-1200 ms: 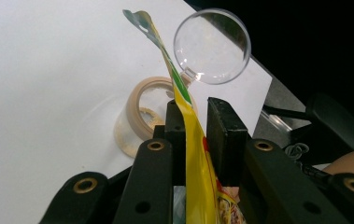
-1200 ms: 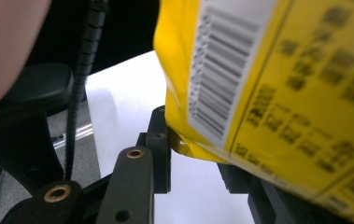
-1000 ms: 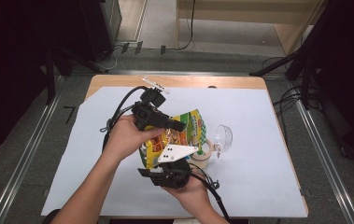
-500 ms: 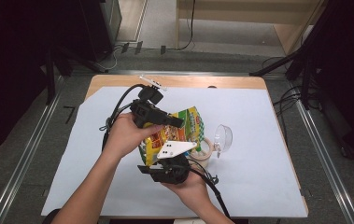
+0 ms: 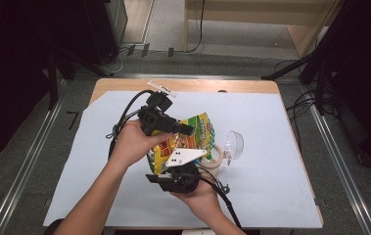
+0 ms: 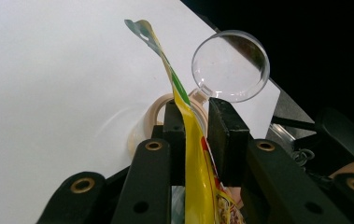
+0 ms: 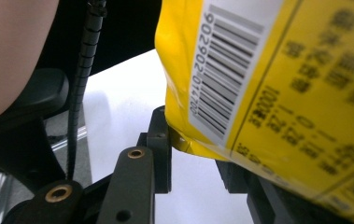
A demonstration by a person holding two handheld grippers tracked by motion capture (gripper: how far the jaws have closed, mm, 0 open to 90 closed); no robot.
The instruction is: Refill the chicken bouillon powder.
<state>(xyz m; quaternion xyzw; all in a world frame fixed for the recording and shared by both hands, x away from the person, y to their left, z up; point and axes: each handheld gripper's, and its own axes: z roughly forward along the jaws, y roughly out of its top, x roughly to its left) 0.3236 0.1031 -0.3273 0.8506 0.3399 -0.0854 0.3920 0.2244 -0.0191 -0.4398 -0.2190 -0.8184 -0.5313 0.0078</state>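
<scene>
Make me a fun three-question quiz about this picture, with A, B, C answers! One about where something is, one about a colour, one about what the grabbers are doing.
1. Where is the clear plastic cup?
A. On its side on the white sheet, beside the snack bag
B. Standing on the floor
C. Inside the bag

2. What colour is the snack bag mostly?
A. Blue
B. Yellow
C. Black

3. What are the left gripper and the right gripper doing?
A. Both hang open with nothing between them
B. Both lie on the table
C. Each one has an edge of the bag between its jaws

Answers:
1 A, the high view shows the cup tipped over right of the bag.
2 B, yellow shows in every view.
3 C, each gripper view shows the bag running between that gripper's jaws.
</scene>
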